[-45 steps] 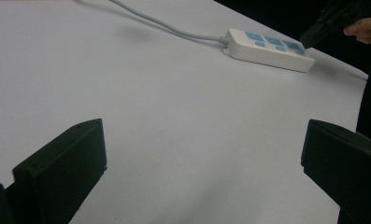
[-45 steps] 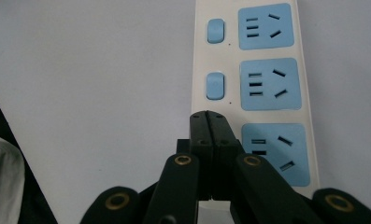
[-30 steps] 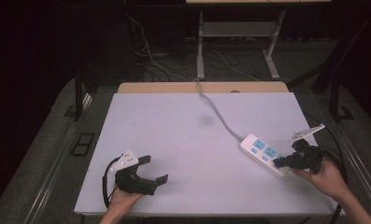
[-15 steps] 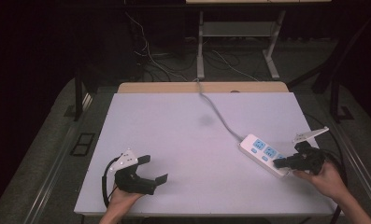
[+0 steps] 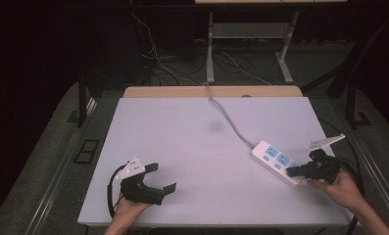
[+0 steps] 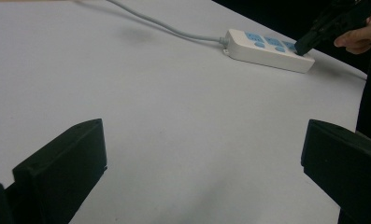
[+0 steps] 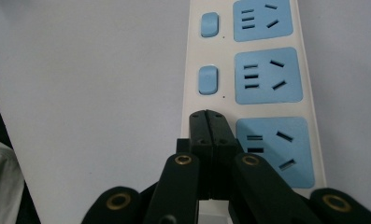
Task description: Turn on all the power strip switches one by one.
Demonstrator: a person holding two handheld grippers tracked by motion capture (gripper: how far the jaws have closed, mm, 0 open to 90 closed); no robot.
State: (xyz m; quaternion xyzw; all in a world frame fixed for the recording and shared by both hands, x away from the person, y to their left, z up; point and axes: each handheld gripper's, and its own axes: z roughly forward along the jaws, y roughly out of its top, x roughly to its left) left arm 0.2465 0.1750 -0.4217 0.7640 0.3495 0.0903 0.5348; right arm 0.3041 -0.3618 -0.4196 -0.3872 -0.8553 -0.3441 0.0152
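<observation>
Left hand-held gripper [image 5: 158, 186]: near-left of bench [image 5: 192, 147], jaws spread wide, nothing between them.

Power strip [image 5: 278, 161]: right side of bench, flat, sockets up. Long axis diagonal; grey cord [image 5: 229, 120] end points far-left, free end near-right. Likely rigid plastic, light, smooth, may slide if pushed. Best hold: across narrow width, on long side walls.

Right hand-held gripper [image 7: 209, 121]: jaws pressed together, holding nothing, tips on strip's near end where third switch should sit.

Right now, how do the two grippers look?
Both grippers are black. The left gripper has flat block-shaped jaws, a black cable looping behind it and a grey three-cornered plate on top. The right gripper carries a similar plate; brass-coloured rivets show on its linkage.
</observation>
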